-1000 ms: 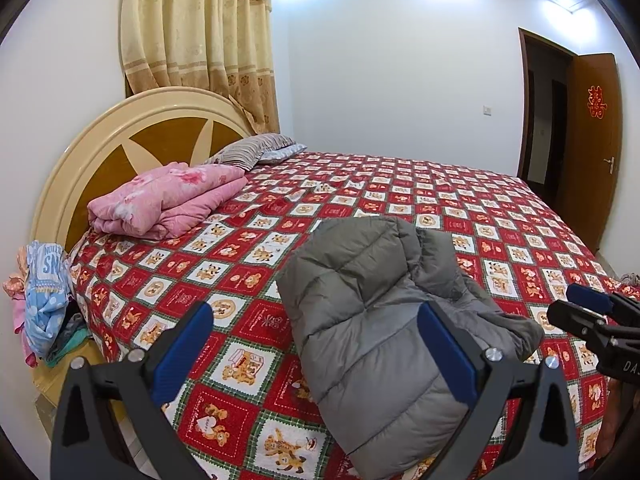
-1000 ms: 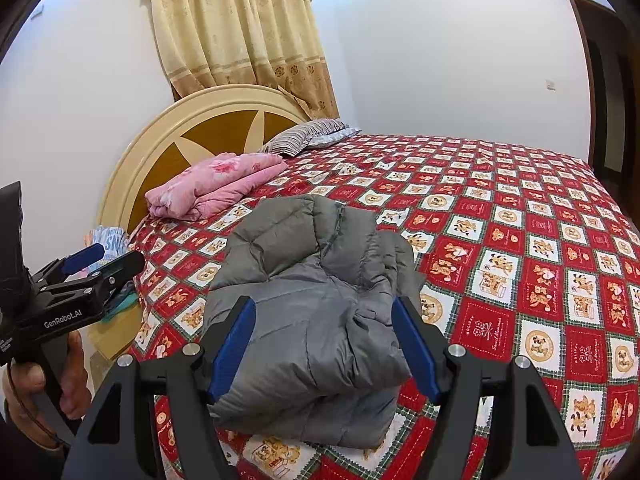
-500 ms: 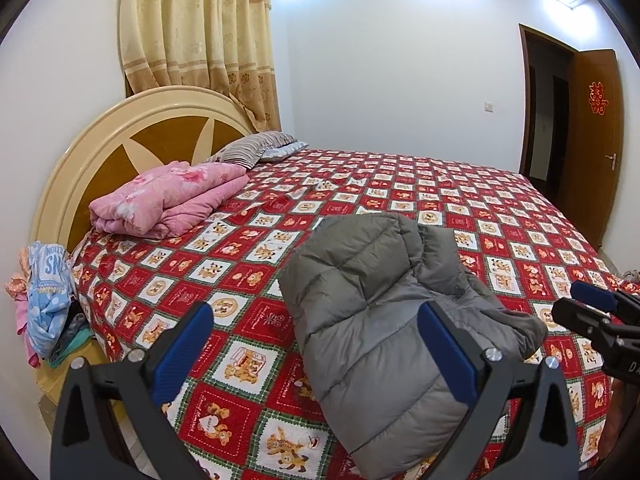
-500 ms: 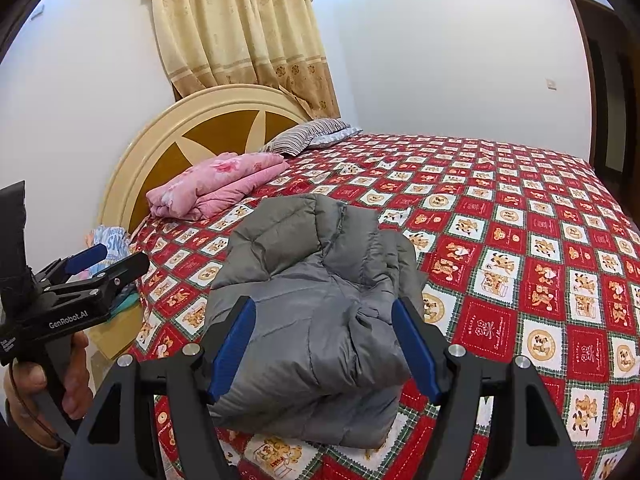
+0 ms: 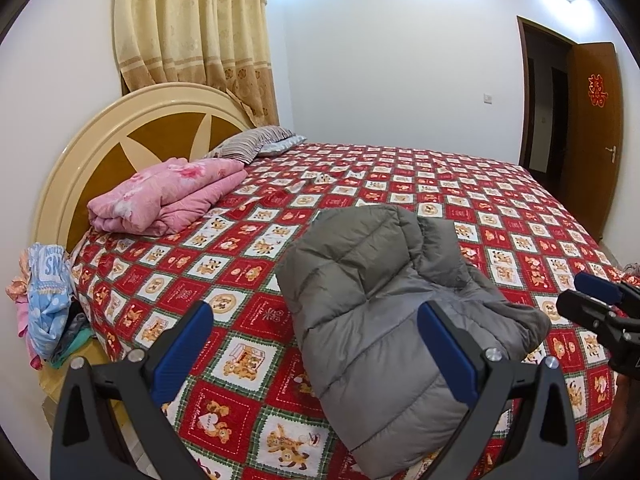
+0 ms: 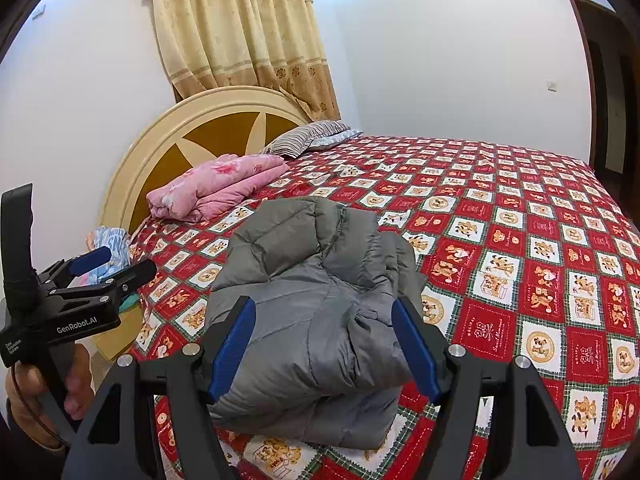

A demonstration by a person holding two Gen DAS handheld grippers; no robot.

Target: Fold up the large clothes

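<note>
At the far left, off the bed's head-end corner, a heap of blue and pink clothes [image 5: 44,304] sits on a low stand beside the cream and brown headboard [image 5: 132,128], seemingly parked out of the way of the working surface. Further right, a folded pink quilt [image 5: 168,196] lies against the headboard, with a striped pillow [image 5: 252,146] beyond it near the far corner, so the bear-patterned bedspread [image 5: 500,216] is open across its middle and foot. The left hand-held gripper [image 5: 312,344] hangs over the near edge of the bed with its blue pads wide apart and nothing between them; a hand [image 6: 44,396] grips its handle in the right wrist view. The grey puffer jacket [image 5: 384,304] lies on the bedspread at the near edge, just ahead of both tools, already doubled into a thick bundle with its quilted layers stacked, which suggests the folding is largely done. It probably sits at this edge because that is where both tools reach it without stretching. The right hand-held gripper [image 6: 324,348] is aimed down at the bundle's near end, jaws spread apart; the jacket shows in the gap, but the pads do not appear to press on it. At the far right an open wooden door [image 5: 596,136] stands in the wall past the foot of the bed.
</note>
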